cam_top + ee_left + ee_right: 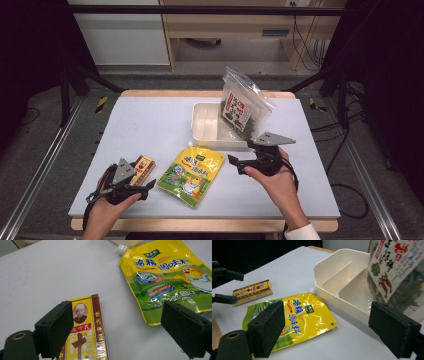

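On table | right gripper view: tray [325,270] divider | high view: hidden by seaweed bag [243,107]

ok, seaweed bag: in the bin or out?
In. The seaweed bag stands tilted, its lower end inside the bin, its top leaning over the far right rim.

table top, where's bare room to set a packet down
The far left of the table, beyond the box, is bare, as is the near right edge. It is crowded around the tray, seaweed bag and yellow pouch.
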Motion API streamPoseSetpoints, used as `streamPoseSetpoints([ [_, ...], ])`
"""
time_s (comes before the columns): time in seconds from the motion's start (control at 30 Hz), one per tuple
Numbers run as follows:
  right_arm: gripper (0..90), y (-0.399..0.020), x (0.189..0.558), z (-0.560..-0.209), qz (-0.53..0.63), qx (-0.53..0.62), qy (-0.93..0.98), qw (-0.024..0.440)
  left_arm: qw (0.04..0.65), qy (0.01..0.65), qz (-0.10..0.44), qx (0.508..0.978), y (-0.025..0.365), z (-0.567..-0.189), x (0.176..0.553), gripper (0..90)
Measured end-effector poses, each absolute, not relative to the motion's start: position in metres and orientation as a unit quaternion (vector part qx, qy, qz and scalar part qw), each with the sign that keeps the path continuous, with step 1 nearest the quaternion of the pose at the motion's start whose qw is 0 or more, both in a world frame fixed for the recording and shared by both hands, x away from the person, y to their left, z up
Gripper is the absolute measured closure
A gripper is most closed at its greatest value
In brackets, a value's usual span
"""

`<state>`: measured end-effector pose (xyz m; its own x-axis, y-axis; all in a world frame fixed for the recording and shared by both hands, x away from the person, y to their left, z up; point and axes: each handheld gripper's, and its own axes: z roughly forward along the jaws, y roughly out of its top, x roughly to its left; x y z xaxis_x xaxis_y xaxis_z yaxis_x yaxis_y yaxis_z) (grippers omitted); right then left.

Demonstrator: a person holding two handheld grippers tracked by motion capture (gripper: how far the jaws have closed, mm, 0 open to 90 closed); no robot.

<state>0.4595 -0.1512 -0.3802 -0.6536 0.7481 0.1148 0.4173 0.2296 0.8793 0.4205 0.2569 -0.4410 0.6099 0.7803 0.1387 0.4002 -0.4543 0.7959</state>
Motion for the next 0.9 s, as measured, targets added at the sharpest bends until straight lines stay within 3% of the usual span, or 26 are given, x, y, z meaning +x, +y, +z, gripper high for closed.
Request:
streamPoseSetpoints([
  [0.33,18.7,-0.126,0.470,-0.396,0.482,0.379,0.773,0.161,0.377,0.364,0.258,0.812,0.257,-0.441,0.421,10.9],
  [0.8,38.6,-0.102,0.494,-0.434,0.449,0.411,0.781,0.139,0.383,0.357,0.261,0.811,0.250,-0.439,0.421,11.1],
  [0.9,39.5,-0.103,0.498,-0.444,0.433,0.424,0.784,0.134,0.382,0.353,0.261,0.813,0.248,-0.439,0.421,11.1],
])
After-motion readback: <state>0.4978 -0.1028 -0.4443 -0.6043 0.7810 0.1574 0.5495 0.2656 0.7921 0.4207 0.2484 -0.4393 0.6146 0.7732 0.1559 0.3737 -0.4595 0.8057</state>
